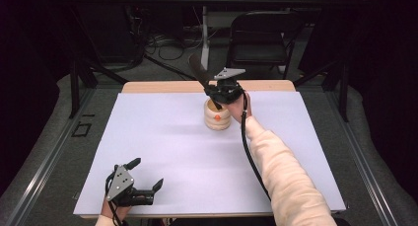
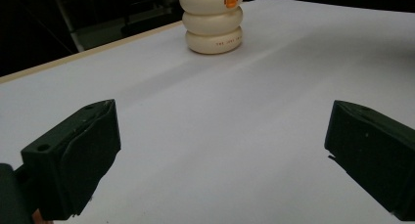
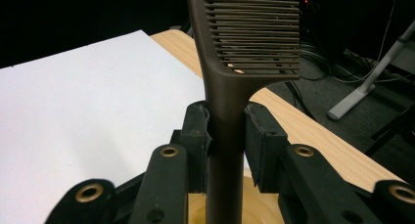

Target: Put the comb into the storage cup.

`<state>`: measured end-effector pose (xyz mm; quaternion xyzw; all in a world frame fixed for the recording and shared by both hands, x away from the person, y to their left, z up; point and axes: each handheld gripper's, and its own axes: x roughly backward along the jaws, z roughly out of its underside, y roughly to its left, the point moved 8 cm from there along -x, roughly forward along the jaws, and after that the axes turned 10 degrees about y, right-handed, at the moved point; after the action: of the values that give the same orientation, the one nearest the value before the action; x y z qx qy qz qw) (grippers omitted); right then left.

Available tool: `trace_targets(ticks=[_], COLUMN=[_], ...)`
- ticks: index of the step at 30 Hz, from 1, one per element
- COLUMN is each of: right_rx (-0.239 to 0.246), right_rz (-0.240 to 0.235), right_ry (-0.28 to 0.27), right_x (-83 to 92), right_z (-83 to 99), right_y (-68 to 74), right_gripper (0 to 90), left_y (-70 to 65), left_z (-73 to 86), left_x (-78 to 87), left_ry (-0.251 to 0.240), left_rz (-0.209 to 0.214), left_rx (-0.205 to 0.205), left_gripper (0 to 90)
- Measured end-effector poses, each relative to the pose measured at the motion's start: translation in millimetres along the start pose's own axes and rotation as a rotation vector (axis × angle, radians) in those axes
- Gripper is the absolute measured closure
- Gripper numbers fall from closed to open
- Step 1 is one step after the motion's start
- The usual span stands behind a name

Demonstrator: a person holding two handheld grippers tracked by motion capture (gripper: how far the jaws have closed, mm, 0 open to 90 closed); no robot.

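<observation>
A cream ribbed holder (image 1: 217, 116) with an orange mark stands on the white sheet near the table's far edge; the left gripper view has the holder (image 2: 213, 23) at its top. My right gripper (image 1: 217, 93) hovers right over it, shut on the handle of a dark brown comb (image 1: 200, 74). In the right gripper view the comb (image 3: 226, 111) rises between the two jaws, teeth up, its lower end reaching down into the holder's opening (image 3: 254, 212). My left gripper (image 1: 146, 174) rests at the sheet's near left, jaws wide open with nothing between them (image 2: 220, 150).
A white sheet (image 1: 162, 152) covers most of the wooden table (image 1: 162, 86). Beyond the far edge are a folding chair (image 1: 260, 41), a stand's pole and cables on the floor. Metal rails run along both sides of the table.
</observation>
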<state>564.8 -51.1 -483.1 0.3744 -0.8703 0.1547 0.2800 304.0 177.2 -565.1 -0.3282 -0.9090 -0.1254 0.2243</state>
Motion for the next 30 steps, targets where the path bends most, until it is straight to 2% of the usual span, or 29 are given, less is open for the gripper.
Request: trace_targets(ticks=[30], right_rx=[-0.008], right_rz=[-0.01], right_ry=[0.045], right_x=[-10.7], right_z=[15.6], right_y=[-3.3], right_gripper=[71.9], left_y=[0.1], left_z=[0.2], left_x=[-0.3], left_ry=[0.002], left_rz=[0.001], left_rx=[-0.001], left_gripper=[0.3])
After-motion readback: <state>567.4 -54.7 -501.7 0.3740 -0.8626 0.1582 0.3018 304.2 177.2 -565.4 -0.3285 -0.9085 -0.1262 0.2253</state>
